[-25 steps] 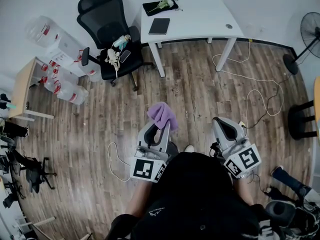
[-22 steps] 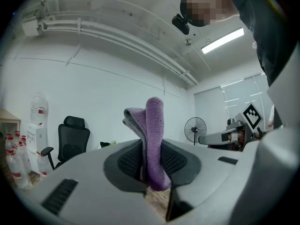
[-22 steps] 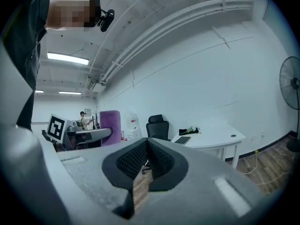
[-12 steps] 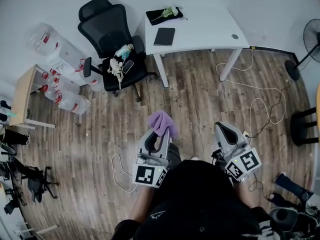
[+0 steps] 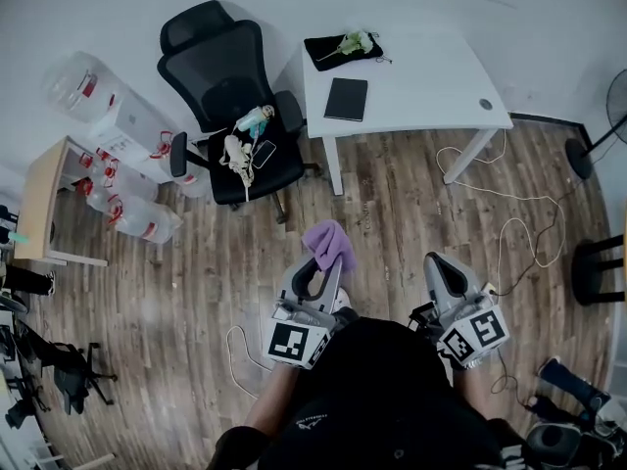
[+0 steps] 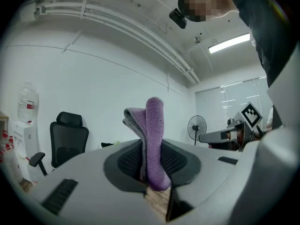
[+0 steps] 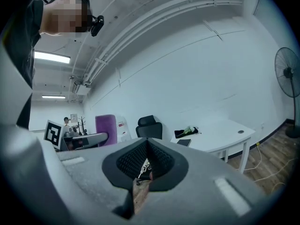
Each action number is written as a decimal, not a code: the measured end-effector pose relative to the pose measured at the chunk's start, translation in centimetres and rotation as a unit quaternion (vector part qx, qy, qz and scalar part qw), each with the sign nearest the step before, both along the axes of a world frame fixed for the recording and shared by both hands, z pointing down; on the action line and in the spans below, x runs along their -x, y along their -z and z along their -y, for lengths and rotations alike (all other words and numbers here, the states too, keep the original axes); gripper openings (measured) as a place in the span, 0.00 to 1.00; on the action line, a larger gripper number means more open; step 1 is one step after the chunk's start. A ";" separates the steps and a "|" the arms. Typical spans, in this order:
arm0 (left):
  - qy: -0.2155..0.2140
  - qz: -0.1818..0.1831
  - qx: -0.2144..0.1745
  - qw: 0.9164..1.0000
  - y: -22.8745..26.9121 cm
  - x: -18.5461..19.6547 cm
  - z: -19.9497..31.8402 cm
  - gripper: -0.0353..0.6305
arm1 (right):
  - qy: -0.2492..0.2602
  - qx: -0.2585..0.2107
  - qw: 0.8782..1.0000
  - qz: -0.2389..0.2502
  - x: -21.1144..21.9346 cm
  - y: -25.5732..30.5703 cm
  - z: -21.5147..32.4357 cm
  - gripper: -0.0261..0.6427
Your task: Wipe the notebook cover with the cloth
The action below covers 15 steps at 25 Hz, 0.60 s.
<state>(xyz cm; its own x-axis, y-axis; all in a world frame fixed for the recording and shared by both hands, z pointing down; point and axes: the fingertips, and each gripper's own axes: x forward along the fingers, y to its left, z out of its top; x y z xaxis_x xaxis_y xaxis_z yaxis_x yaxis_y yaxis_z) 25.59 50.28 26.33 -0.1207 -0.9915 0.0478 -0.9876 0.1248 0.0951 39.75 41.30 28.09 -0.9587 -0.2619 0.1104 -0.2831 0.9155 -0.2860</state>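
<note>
Two jaws of your left gripper (image 5: 315, 274) are clamped on the purple cloth (image 5: 330, 245), pinched low on a fold so that most of it stands free above the pads. Your right gripper (image 5: 438, 268) is pressed closed with nothing in it. The notebook (image 5: 346, 99) lies flat on the white table (image 5: 431, 76) at 12 o'clock, well apart from both grippers and near a black mat (image 5: 328, 47) with a green sprig on it. Expect the cloth to be soft, light and floppy. The notebook looks stiff and thin, and likely to slide on that smooth top, so pin a corner rather than lift it. Clear water jugs (image 5: 78, 76) sit at 10 o'clock; what they hold cannot be told.
</note>
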 end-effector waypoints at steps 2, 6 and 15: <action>-0.007 0.001 -0.001 1.000 0.2 2.3 0.7 0.17 | -0.008 0.000 1.000 0.002 2.4 0.1 0.7 0.05; -0.012 0.003 0.005 1.000 0.0 6.6 1.4 0.17 | -0.013 -0.010 1.000 0.005 6.8 0.6 1.1 0.05; 0.006 -0.014 0.022 1.000 -2.0 11.6 1.9 0.17 | 0.015 -0.027 0.999 -0.030 12.5 -0.7 1.6 0.05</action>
<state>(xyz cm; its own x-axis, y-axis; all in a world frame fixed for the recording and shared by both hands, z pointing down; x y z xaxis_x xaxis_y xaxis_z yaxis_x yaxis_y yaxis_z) 14.02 48.37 28.28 -0.1302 -0.9870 0.0940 -0.9831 0.1408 0.1167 27.27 39.65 28.79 -0.9581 -0.2412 0.1542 -0.2713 0.9372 -0.2193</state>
